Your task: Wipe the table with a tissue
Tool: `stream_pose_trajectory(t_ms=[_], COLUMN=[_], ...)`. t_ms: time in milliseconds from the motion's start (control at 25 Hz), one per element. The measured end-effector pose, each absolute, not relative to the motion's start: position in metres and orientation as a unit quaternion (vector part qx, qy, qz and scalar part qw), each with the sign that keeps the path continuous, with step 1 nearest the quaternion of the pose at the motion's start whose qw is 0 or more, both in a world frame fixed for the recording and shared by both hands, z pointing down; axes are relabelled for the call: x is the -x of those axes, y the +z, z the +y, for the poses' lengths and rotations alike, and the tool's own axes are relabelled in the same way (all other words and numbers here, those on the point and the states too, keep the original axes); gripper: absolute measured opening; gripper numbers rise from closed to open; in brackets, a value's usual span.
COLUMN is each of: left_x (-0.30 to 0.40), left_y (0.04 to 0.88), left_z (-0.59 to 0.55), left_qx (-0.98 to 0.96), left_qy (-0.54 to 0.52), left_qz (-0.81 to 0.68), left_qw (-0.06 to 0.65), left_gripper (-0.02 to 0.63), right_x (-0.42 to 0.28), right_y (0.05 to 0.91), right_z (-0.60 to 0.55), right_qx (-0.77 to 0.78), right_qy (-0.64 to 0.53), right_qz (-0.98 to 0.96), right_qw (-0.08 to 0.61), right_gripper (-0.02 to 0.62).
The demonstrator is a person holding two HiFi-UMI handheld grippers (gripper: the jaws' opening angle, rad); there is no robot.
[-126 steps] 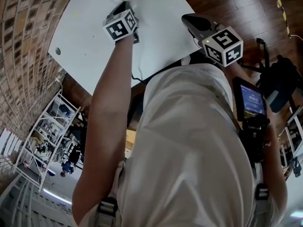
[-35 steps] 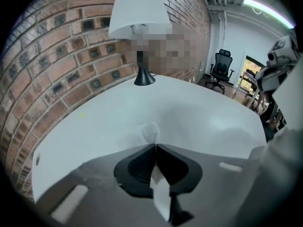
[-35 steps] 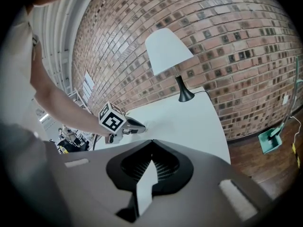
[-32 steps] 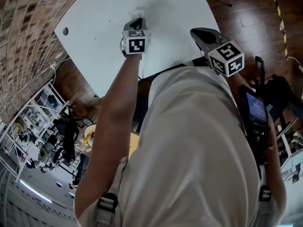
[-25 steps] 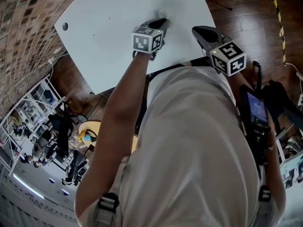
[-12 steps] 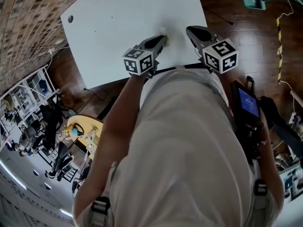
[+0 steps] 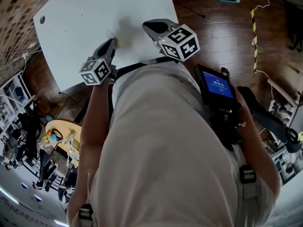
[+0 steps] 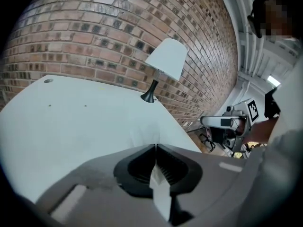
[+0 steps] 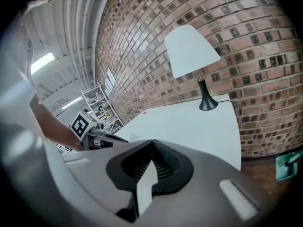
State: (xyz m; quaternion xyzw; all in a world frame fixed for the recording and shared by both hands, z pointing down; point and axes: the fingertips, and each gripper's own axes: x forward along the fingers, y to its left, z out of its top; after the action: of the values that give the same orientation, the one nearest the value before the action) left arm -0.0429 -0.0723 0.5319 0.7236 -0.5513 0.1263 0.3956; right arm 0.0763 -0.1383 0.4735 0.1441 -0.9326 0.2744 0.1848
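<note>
left gripper (image 8: 155,146) has its jaws pinched together on a pale, crumpled tissue (image 8: 143,135), faint against the white table (image 8: 71,112) near the person's edge. right gripper (image 9: 152,141) is closed on nothing. only the gripper views show the lamp (image 8: 166,60).

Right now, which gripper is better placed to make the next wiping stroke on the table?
Left. The left gripper is shut with the tissue at its tips, low over the table. The right gripper is shut on nothing, so it would first need the tissue.
</note>
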Motion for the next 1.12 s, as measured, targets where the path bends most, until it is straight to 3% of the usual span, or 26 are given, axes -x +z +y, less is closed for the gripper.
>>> stream_pose_trajectory(t_ms=[240,760,1120], left_x=[0.056,0.192,0.248], left_y=[0.551,0.549,0.557], left_z=[-0.057,-0.029,-0.014], left_qx=[-0.726,-0.740,-0.760], left_qy=[0.119,0.108,0.125], left_qz=[-0.540,-0.528,-0.501], left_qw=[0.409,0.403,0.394], left_gripper=[0.017,0.017,0.017], right_x=[-0.072,0.074,0.129], right_y=[0.485,0.475,0.475], right_z=[-0.128,-0.073,-0.053], right_qx=[-0.167,-0.174,-0.210], right_qy=[0.275,0.260,0.254], right_qz=[-0.925,-0.923,-0.920], right_qw=[0.205,0.224,0.213], right_gripper=[0.008,0.008,0.008])
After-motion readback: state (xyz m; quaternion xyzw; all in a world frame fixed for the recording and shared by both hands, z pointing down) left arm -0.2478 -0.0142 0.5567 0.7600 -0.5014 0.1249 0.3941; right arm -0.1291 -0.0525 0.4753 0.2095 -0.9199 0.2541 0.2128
